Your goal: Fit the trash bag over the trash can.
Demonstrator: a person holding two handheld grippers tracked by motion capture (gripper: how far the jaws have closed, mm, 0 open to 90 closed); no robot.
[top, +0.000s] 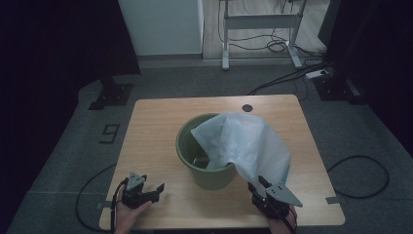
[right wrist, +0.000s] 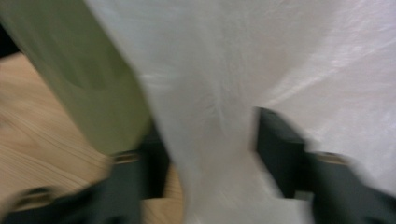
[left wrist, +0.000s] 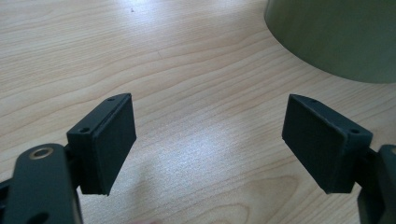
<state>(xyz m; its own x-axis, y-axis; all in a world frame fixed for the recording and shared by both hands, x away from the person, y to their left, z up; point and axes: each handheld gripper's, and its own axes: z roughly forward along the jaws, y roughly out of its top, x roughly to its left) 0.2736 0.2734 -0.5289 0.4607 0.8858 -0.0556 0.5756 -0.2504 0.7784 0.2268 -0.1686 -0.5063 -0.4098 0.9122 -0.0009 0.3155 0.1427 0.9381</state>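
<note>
Right claw (top: 258, 187) gripped the bag (top: 243, 141) draped over the bin (top: 207, 175), left claw (top: 153, 191) wide over bare counter (top: 156, 122), bin just beyond it

floor: grey carpet (top: 160, 85), cables (top: 363, 175) trailing
wall: white panel (top: 160, 27) at back
furniture: light wood table (top: 156, 126), white desk frame (top: 260, 22) behind
light: dim, dark edges

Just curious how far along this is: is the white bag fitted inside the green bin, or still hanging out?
Mostly out. The white bag drapes over the green bin's right rim and down its outside.
</note>
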